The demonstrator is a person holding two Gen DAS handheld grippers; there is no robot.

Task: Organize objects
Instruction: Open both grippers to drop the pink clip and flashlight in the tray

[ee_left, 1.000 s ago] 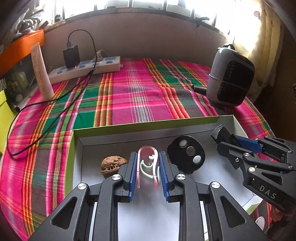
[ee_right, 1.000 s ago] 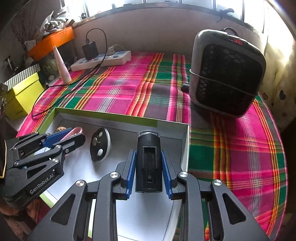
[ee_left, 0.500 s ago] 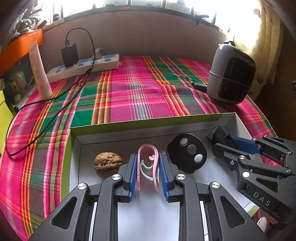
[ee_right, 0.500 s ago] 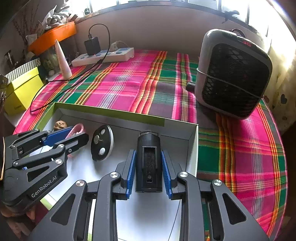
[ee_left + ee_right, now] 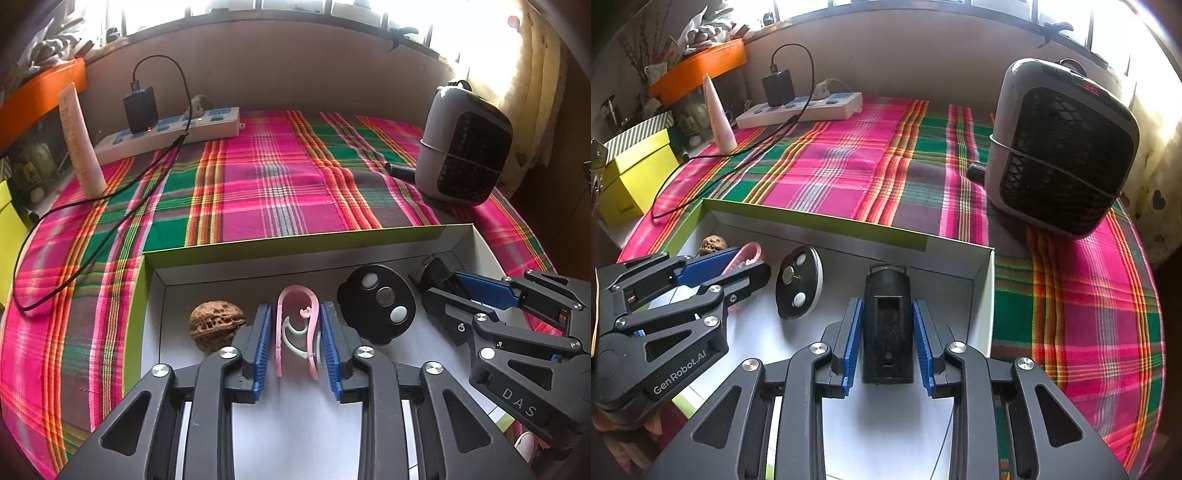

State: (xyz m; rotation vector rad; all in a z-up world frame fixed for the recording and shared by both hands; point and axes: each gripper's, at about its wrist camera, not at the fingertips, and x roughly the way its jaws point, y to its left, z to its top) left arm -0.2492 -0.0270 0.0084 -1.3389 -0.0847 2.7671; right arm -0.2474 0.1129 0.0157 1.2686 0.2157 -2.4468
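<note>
1. Inside the shallow box (image 5: 258, 245) on the plaid-covered counter (image 5: 280, 192) sit four small things in a row: a walnut (image 5: 216, 325), a pink clip (image 5: 297, 328), a round black disc with three buttons (image 5: 376, 308) and a black block (image 5: 886, 325).
2. Judging by that, the sorting looks nearly done, since every loose small item in view lies in the box; the power strip (image 5: 173, 133), the tube (image 5: 79, 140) and the heater (image 5: 465, 147) stand outside it, and whether they belong to the job I cannot tell.
3. What seems left is to let go of the last two pieces and draw the tools away.
4. The left gripper (image 5: 295, 341) has its jaws a little spread; they have just been opening, and the pink clip rests on the box floor between them with a thin gap on each side, so it is released.
5. The right gripper (image 5: 886, 339) has its jaws set close along both flanks of the black block near the box's right wall; they seem to be touching it, though a slight gap there is hard to rule out.
</note>
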